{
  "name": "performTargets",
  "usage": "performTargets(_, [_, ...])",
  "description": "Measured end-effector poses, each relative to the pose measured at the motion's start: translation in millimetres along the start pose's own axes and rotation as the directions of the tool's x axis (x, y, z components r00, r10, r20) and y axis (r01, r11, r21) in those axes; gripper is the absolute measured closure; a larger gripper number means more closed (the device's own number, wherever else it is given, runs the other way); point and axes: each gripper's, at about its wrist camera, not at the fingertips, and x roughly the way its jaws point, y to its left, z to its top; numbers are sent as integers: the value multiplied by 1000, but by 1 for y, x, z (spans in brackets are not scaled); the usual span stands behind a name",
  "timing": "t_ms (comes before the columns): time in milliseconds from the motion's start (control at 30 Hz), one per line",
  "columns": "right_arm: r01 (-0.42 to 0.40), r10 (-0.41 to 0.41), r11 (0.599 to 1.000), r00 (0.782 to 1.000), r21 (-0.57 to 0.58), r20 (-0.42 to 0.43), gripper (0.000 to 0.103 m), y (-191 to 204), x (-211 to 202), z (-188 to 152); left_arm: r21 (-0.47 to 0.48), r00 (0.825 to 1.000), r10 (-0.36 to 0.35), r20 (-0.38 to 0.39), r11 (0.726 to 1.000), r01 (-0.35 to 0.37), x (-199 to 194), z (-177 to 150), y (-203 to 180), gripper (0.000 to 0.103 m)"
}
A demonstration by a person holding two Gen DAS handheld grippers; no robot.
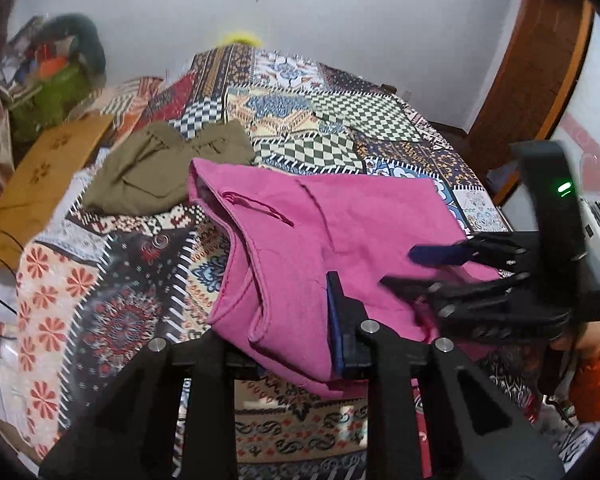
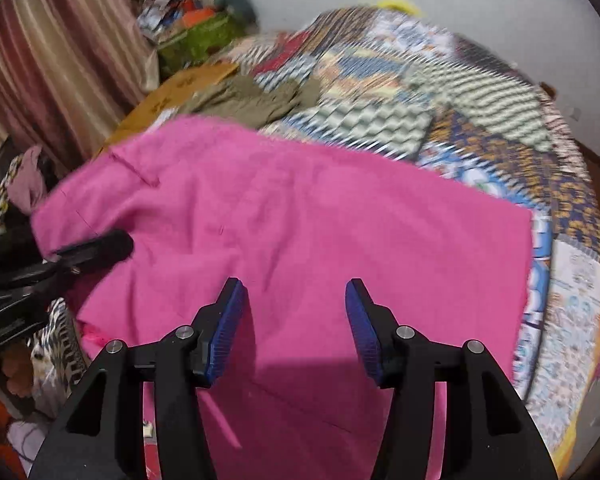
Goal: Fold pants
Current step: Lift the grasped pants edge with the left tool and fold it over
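Pink pants (image 1: 300, 240) lie folded on the patterned bedspread; they fill the middle of the right wrist view (image 2: 300, 220). My left gripper (image 1: 300, 320) has pink cloth draped between its fingers; only the right blue pad (image 1: 338, 320) shows, the other is under the cloth. It also shows at the left of the right wrist view (image 2: 96, 248). My right gripper (image 2: 296, 320) is open and empty just above the pants. It shows in the left wrist view (image 1: 420, 268) over the pants' right part.
Olive-green pants (image 1: 168, 168) lie folded farther back on the bed. A tan cardboard piece (image 1: 44, 176) and a pile of clutter with a green bag (image 1: 48, 92) sit at the left. A wooden door frame (image 1: 540, 80) stands at the right.
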Motion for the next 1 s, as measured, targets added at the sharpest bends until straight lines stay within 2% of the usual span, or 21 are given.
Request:
performTargets(133, [-10, 8, 998, 1000, -56, -21, 51, 15, 5, -4, -4, 1000, -23, 18, 1000, 23, -8, 3, 2, 80])
performTargets(433, [-39, 39, 999, 999, 17, 14, 51, 4, -14, -10, 100, 997, -18, 76, 995, 10, -17, 19, -28, 81])
performTargets(667, [27, -32, 997, 996, 67, 79, 51, -20, -54, -34, 174, 995, -22, 96, 985, 5, -20, 27, -52, 81])
performTargets(900, [97, -105, 983, 993, 155, 48, 51, -56, -64, -70, 232, 994, -43, 99, 973, 19, -21, 32, -76, 83])
performTargets(1000, [79, -85, 977, 996, 198, 25, 51, -65, -59, -84, 247, 994, -62, 87, 968, 39, -19, 35, -85, 84])
